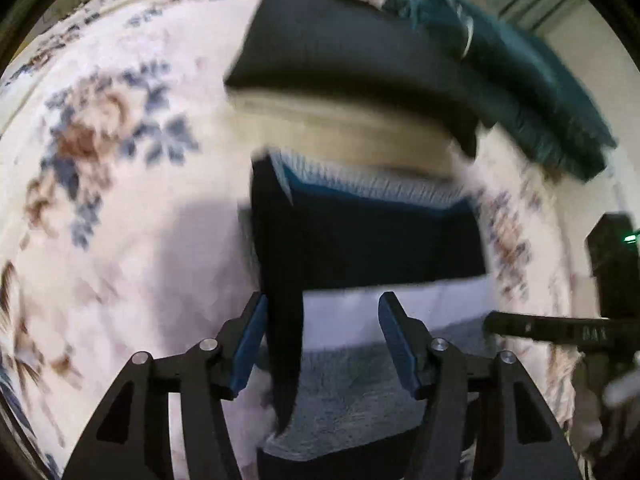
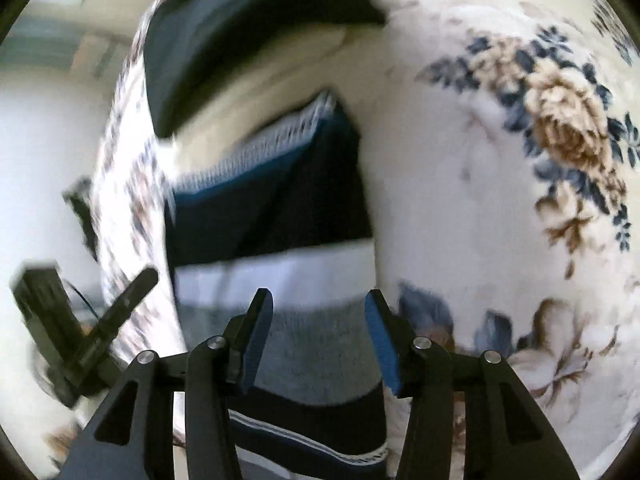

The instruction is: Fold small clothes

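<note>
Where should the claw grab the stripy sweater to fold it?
Best guess: grab the near hem of the stripy sweater, at a bottom corner, coming in low from the near edge. It lies flat on the flowery blanket, and the hem lies nearest the open right claw and open left claw. The picture is blurry, so the exact corner is hard to tell.

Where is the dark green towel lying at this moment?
In the left wrist view, the dark green towel lies at the upper right on the floral blanket, right of the dark folded garment.
</note>
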`<action>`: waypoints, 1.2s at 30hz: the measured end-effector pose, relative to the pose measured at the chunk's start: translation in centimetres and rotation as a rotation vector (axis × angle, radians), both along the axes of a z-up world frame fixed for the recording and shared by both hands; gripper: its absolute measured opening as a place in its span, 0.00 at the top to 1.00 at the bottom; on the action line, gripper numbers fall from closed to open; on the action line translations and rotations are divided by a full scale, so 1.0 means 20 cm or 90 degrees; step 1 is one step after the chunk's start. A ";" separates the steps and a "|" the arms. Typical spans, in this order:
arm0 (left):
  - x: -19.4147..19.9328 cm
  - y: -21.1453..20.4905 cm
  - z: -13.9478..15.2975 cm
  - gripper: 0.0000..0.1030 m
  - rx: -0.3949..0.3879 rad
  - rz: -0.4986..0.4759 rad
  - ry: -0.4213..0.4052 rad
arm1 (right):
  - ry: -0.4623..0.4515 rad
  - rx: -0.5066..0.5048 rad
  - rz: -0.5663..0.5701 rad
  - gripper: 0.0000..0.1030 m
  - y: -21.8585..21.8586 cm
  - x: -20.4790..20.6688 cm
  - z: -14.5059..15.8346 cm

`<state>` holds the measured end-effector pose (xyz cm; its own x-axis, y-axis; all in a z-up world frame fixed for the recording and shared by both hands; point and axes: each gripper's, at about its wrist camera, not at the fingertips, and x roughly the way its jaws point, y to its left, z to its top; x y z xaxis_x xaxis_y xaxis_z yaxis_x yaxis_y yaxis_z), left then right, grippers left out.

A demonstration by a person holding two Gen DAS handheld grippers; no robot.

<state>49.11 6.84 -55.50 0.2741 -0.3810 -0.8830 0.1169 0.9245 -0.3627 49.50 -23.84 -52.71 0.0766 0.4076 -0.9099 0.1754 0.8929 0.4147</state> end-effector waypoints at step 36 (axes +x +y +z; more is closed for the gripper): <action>0.57 0.09 -0.27 0.68 -0.120 0.024 0.078 | 0.011 0.153 -0.100 0.57 -0.07 0.45 -0.38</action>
<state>60.53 8.70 -60.86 0.1870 -0.5340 -0.8246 0.0280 0.8419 -0.5389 58.41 -25.25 -60.25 0.1416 0.5965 -0.7901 0.3117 0.7306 0.6075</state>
